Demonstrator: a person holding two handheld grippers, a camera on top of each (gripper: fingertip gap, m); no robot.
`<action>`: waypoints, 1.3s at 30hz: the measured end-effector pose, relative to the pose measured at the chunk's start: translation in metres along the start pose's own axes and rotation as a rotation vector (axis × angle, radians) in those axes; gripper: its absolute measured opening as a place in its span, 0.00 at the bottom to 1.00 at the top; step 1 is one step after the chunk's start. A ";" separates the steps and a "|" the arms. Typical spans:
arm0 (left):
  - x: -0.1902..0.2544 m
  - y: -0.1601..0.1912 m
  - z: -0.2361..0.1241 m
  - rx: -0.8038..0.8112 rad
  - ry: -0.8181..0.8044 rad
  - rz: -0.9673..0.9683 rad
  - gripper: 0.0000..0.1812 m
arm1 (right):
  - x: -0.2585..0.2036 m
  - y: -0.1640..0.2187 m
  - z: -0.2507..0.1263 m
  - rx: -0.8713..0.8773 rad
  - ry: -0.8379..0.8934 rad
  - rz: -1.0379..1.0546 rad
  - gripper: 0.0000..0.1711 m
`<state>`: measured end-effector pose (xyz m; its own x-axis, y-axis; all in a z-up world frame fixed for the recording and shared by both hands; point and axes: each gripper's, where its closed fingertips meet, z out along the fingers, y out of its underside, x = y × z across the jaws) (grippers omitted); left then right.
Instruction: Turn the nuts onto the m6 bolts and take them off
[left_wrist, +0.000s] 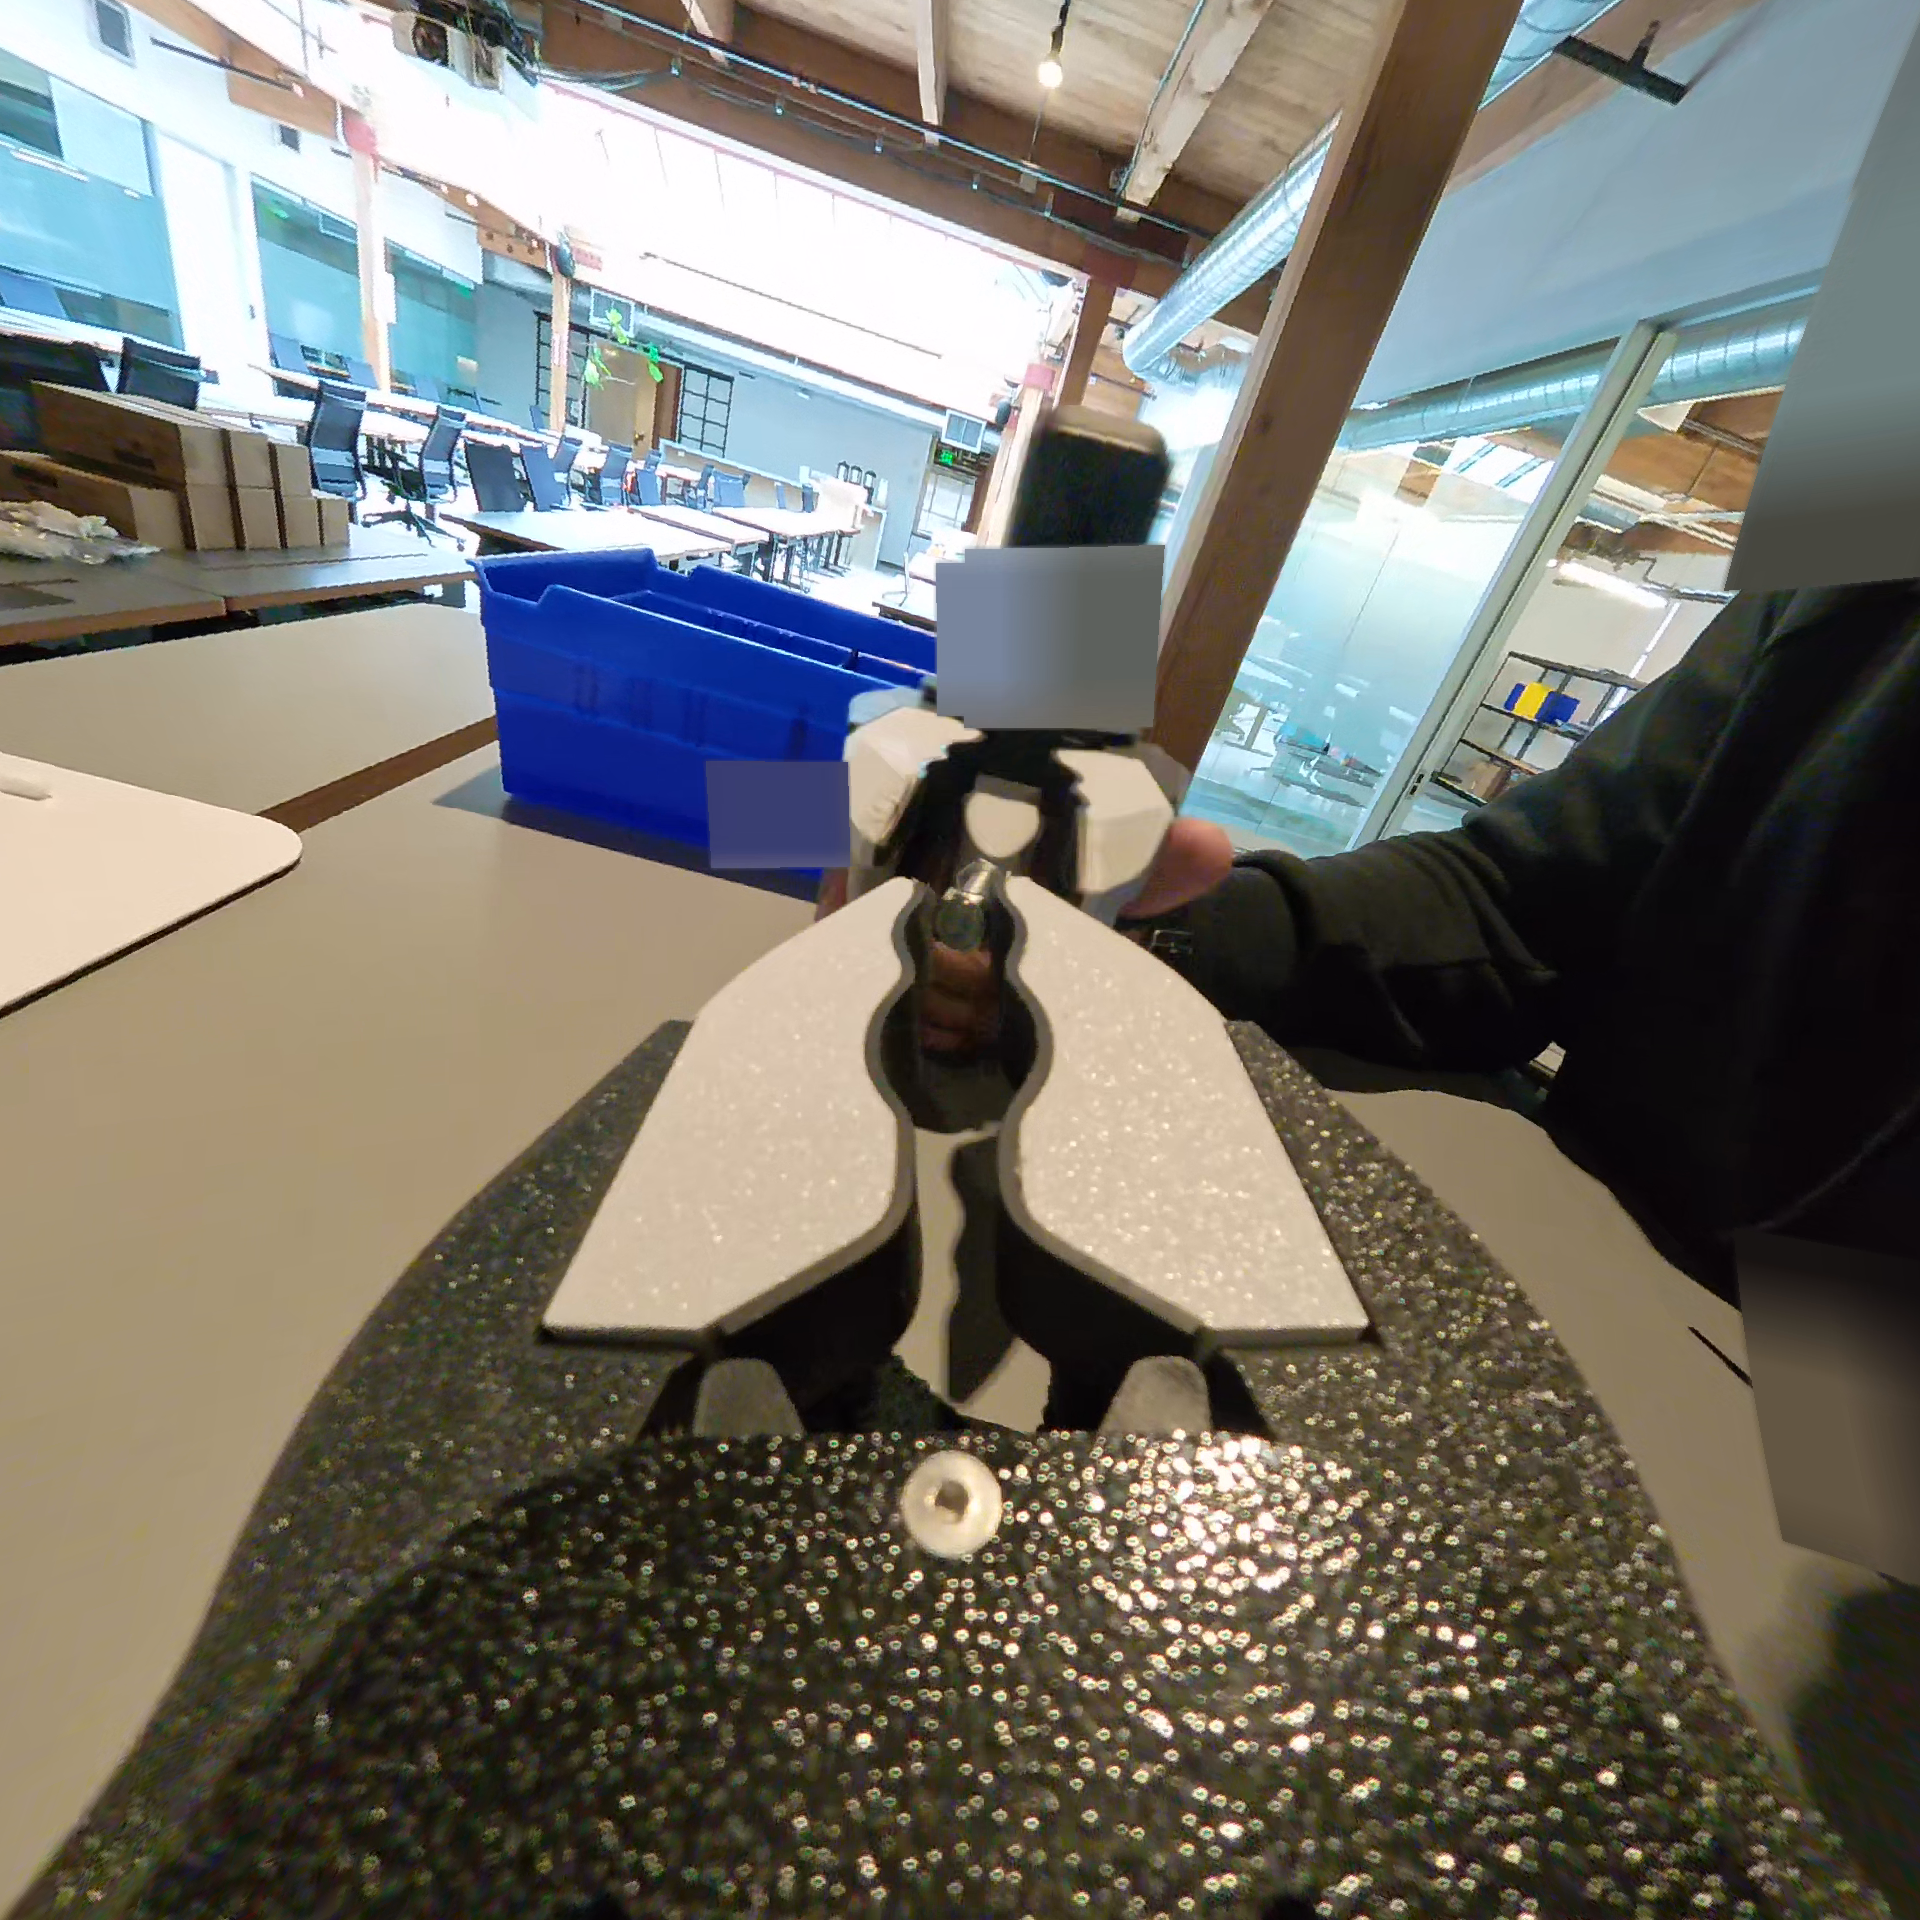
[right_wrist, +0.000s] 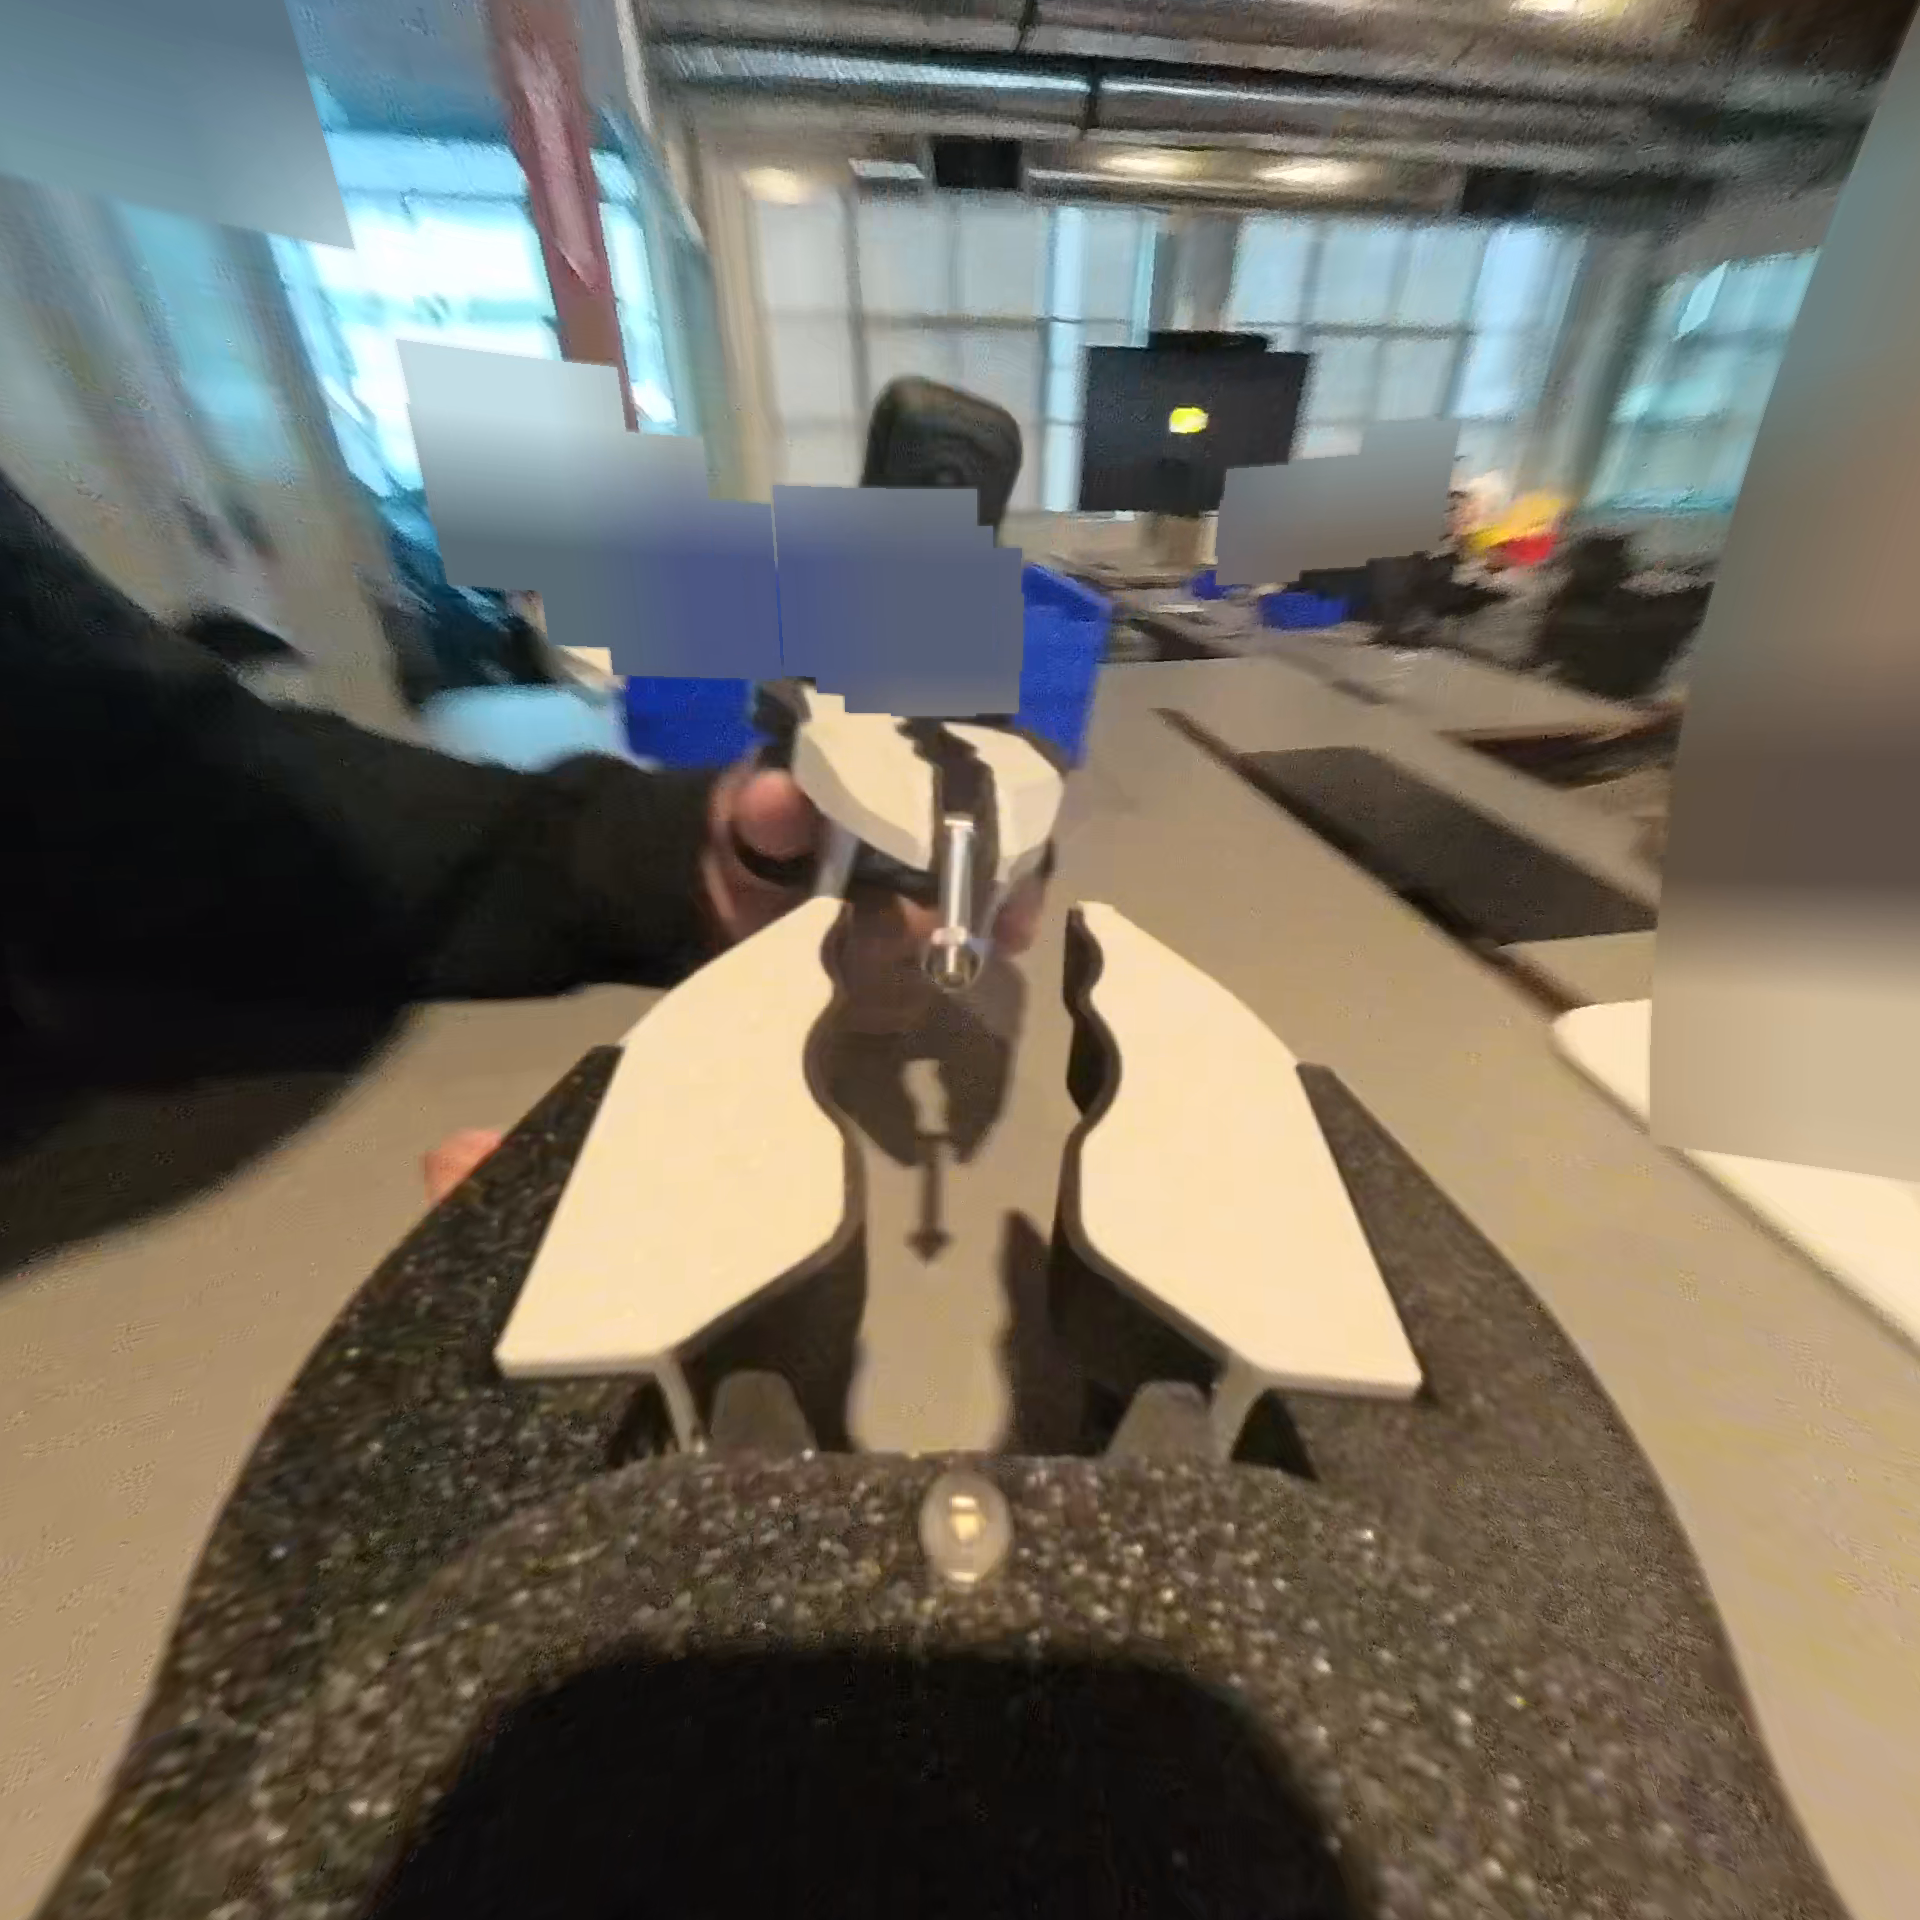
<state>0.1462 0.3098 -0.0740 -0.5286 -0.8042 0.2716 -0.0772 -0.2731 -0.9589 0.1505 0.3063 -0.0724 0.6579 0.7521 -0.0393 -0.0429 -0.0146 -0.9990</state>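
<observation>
left tool (left_wrist: 961, 914) grips the bolt (right_wrist: 954, 899) above the bench (left_wrist: 312, 1091); right tool (right_wrist: 951, 935) gapes, facing its nut (right_wrist: 951, 961).

The right gripper (right_wrist: 951, 935) gapes open above the grey counter (right_wrist: 1299, 997); just beyond it the left gripper (right_wrist: 951, 821) clamps a bolt (right_wrist: 954, 899) pointing back toward it

A grey table (left_wrist: 312, 935) fills the near ground, a blue bin (left_wrist: 665, 707) on it at 11 o'clock. Beyond, at 10 o'clock, stand desks and office chairs (left_wrist: 436, 457) under bright windows. A timber post (left_wrist: 1340, 364) rises at 1 o'clock beside a silver duct (left_wrist: 1236, 270) (beams overhead).
</observation>
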 end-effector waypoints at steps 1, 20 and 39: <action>0.000 0.000 0.000 -0.001 0.000 0.002 0.05 | -0.002 -0.002 -0.001 0.018 -0.046 0.081 0.22; 0.001 -0.001 -0.001 0.010 0.005 0.002 0.05 | 0.002 0.003 0.005 -0.052 0.148 -0.279 0.22; 0.000 -0.003 -0.002 0.023 0.005 -0.003 0.05 | 0.004 0.010 0.008 -0.158 0.328 -0.753 0.13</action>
<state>0.1444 0.3118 -0.0716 -0.5326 -0.8009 0.2737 -0.0591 -0.2874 -0.9560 0.1465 0.3141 -0.0822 0.6555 0.3679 0.6595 0.5853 0.3042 -0.7516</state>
